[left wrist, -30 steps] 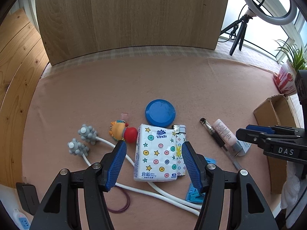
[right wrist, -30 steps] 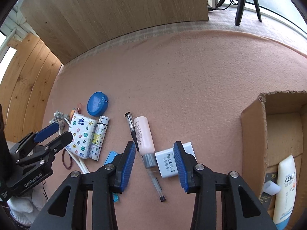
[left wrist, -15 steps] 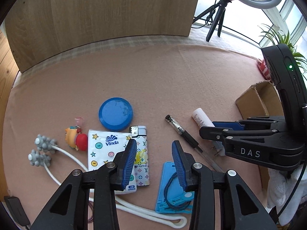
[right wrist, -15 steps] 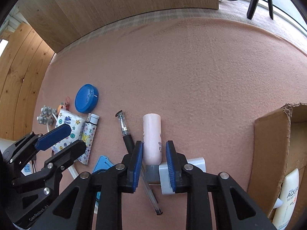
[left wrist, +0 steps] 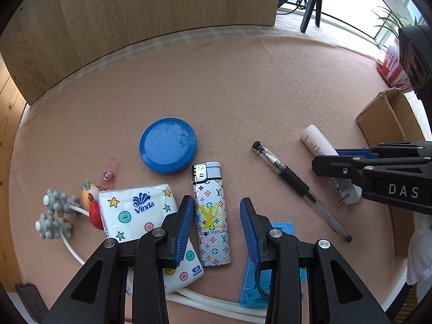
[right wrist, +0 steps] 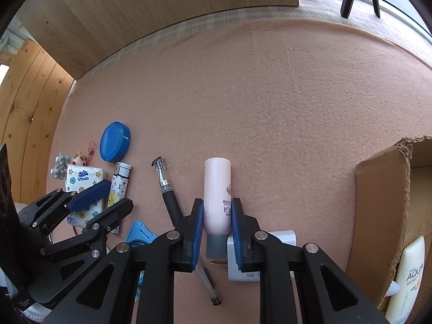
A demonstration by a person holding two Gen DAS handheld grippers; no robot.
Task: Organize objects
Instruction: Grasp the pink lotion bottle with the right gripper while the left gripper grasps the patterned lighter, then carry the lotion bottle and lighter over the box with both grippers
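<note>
My right gripper is shut on a pink tube with a grey cap that lies on the pink mat; the tube also shows in the left wrist view. My left gripper is open, its jaws either side of a patterned lighter, slightly above it. A Vinda tissue pack lies to the left of the lighter, partly under the left finger. A pen lies between the two grippers. A cardboard box at the right holds a white sunscreen bottle.
A blue round lid, a small toy figure, grey knobbed cable ends, a white cable and a blue card holder lie around the left gripper. A white charger lies under the right gripper. A wooden board stands behind.
My right gripper closed on the pink tube. My left gripper moved right from over the tissue pack to straddle the lighter and narrowed its opening.
</note>
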